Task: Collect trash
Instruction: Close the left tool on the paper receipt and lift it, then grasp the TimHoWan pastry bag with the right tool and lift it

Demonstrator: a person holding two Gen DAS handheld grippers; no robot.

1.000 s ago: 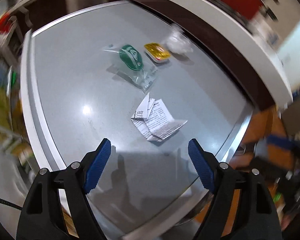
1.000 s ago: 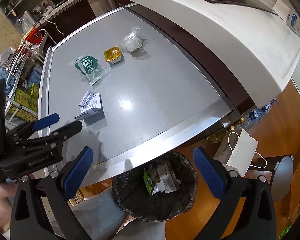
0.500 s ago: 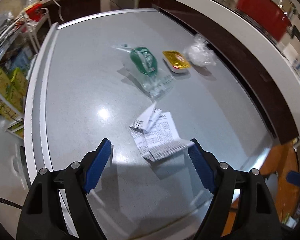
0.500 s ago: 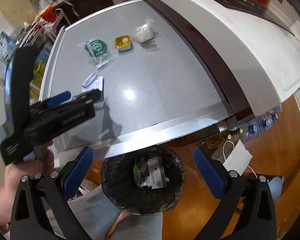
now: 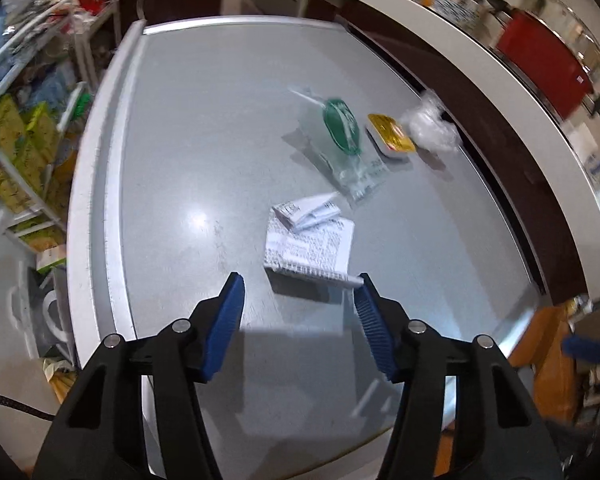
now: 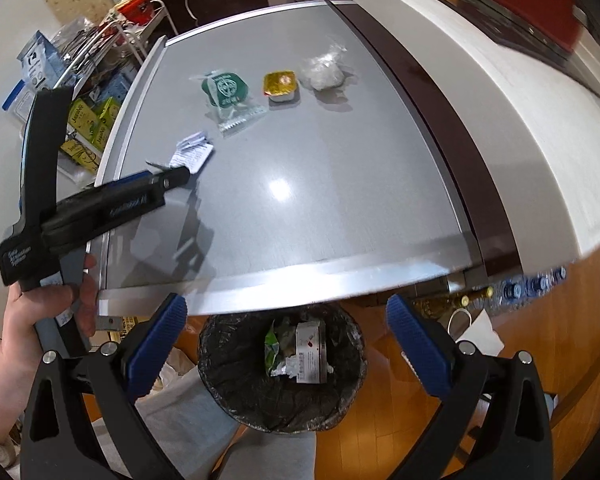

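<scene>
Nearest to me, the right gripper (image 6: 286, 330) is hanging off the front edge of the table, its blue-padded jaws standing wide with nothing between them. It is looking straight down over a black-lined trash bin (image 6: 236, 400) on the wooden floor, where a green wrapper and a white printed carton are already lying.

Just past that, a person's hand (image 6: 32, 320) is gripping the handle of the left gripper (image 5: 300, 292), which is angling down over the grey table (image 5: 188, 128). Its jaws have just been closing in and are now standing half-narrowed; nothing is sitting between the pads. The right-hand pad is just meeting the near edge of the folded receipt (image 5: 312, 240), though motion blur is keeping me from saying whether it is actually touching. The receipt is lying flat on the table with a smaller crumpled slip resting at its far side.

Farther back, a clear wrapper with a green round label (image 5: 342, 128) is lying on the tabletop. Just beside it a small sauce tub with a gold foil lid (image 5: 390, 138) is sitting, and next to that a crumpled ball of clear plastic (image 5: 430, 126) is resting near the far edge. Beyond the table a white counter (image 6: 500, 80) is curving around, and a cluttered wire rack (image 5: 28, 128) is standing off to the side.
</scene>
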